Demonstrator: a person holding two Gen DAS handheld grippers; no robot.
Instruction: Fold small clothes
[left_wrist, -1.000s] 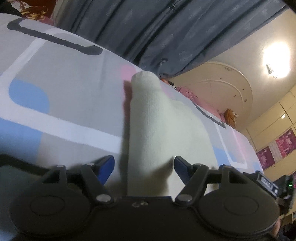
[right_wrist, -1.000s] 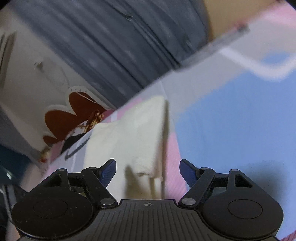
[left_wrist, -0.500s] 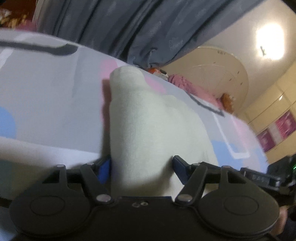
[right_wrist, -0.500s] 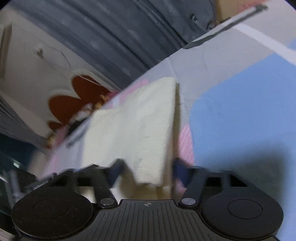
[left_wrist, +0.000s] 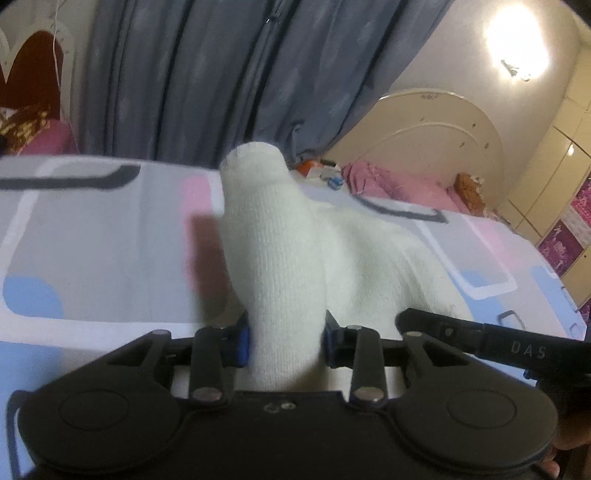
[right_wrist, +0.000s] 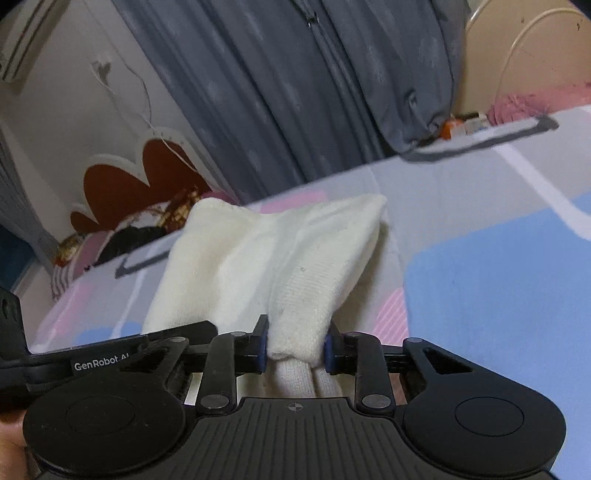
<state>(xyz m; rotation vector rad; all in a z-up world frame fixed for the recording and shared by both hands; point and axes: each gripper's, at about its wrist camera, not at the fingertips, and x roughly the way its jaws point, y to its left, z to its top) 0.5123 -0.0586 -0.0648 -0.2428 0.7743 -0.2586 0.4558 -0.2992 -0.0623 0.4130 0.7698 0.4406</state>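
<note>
Both grippers, open a second ago, now close their fingers on the white garment, left gripper and right gripper lifting its near edge off the bed to begin a fold.

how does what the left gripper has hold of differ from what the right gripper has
The left gripper pinches a rounded tube of the white garment that ends in a closed tip. The right gripper pinches a flatter, ribbed edge of the white garment, with the cloth fanning wide beyond it. Both grippers' jaws are closing with cloth between them, over the patterned bedsheet.
</note>
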